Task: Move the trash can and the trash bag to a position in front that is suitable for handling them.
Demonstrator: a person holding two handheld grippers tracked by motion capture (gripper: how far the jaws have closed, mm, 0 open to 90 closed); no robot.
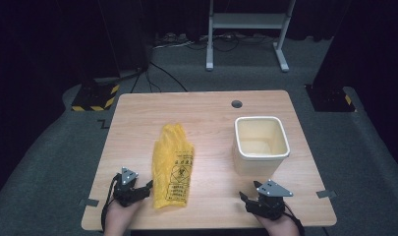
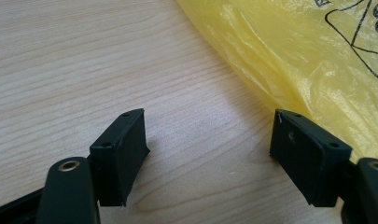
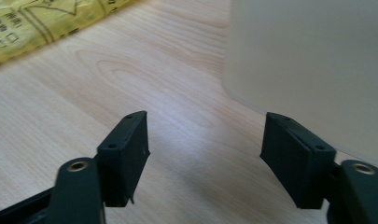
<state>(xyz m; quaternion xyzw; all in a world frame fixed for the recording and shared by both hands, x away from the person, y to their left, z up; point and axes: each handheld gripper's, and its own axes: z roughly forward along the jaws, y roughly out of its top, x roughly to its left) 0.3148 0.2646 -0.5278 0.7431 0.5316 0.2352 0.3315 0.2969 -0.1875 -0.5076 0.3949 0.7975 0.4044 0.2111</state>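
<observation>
Yellow bag [image 1: 173, 164] lies flat on counter [image 1: 206, 105], ungrasped; left tongs [image 1: 146, 187] and right tongs [image 1: 245, 198] both apart, empty. Next: grip bag, line bin [image 1: 261, 142]

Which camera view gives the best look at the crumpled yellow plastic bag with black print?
The high view: the whole crumpled yellow plastic bag lies flat on the table. The left gripper view shows its glossy edge close up; the right gripper view catches a printed corner.

Wooden table [image 1: 206, 105] with yellow bag [image 1: 173, 164], cream bin [image 1: 261, 142]
</observation>
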